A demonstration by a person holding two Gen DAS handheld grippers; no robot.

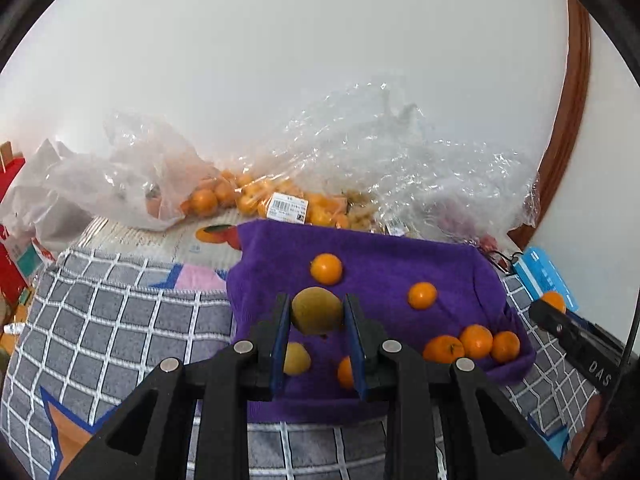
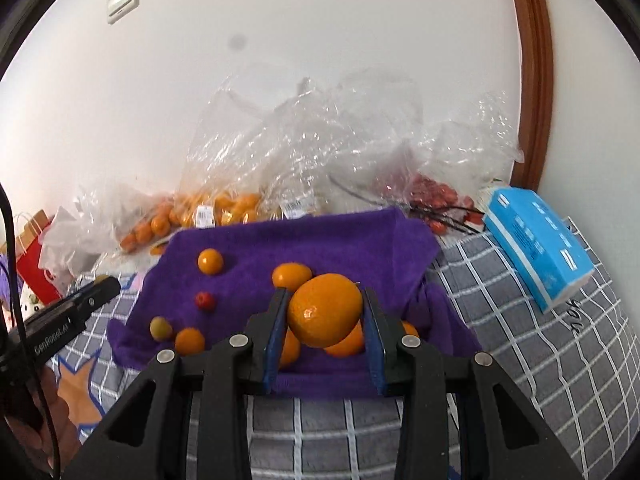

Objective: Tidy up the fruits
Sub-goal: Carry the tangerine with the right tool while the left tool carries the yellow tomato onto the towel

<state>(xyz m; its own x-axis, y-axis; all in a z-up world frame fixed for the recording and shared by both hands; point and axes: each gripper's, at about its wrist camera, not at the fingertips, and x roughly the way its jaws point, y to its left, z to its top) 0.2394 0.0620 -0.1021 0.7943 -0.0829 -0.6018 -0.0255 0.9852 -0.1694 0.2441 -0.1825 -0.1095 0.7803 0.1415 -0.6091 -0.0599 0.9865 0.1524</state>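
The left gripper (image 1: 316,312) is clamped on a yellow-green fruit (image 1: 316,309), its two blue-padded fingers pressing either flank, and the fruit is lifted over the purple towel (image 1: 384,256). The right gripper (image 2: 325,312) is likewise closed around a large orange (image 2: 325,310), held above the same purple towel (image 2: 280,240).

The towel lies spread on a grey checked blanket (image 1: 120,320), and the loose fruit sits scattered across it. In the left wrist view, a small orange (image 1: 326,268) rests at about 12 o'clock from the held fruit, another orange (image 1: 422,295) lies off at 3 o'clock, and a cluster of three oranges (image 1: 474,343) sits touching one another toward 4 o'clock near the towel's right edge. A second yellow-green fruit (image 1: 297,358) lies just below the left finger, partly hidden, at roughly 7 o'clock.

In the right wrist view, a tiny red fruit (image 2: 205,301) lies at 9 o'clock from the held orange, with a small greenish fruit (image 2: 161,328) and an orange (image 2: 189,340) near the towel's left edge.

Beyond the towel, at 12 o'clock against the white wall, clear plastic bags (image 2: 296,152) are heaped; one holds many oranges (image 2: 224,208), another red fruits (image 2: 436,196). A blue box (image 2: 538,248) lies tilted on the blanket at 2 o'clock.
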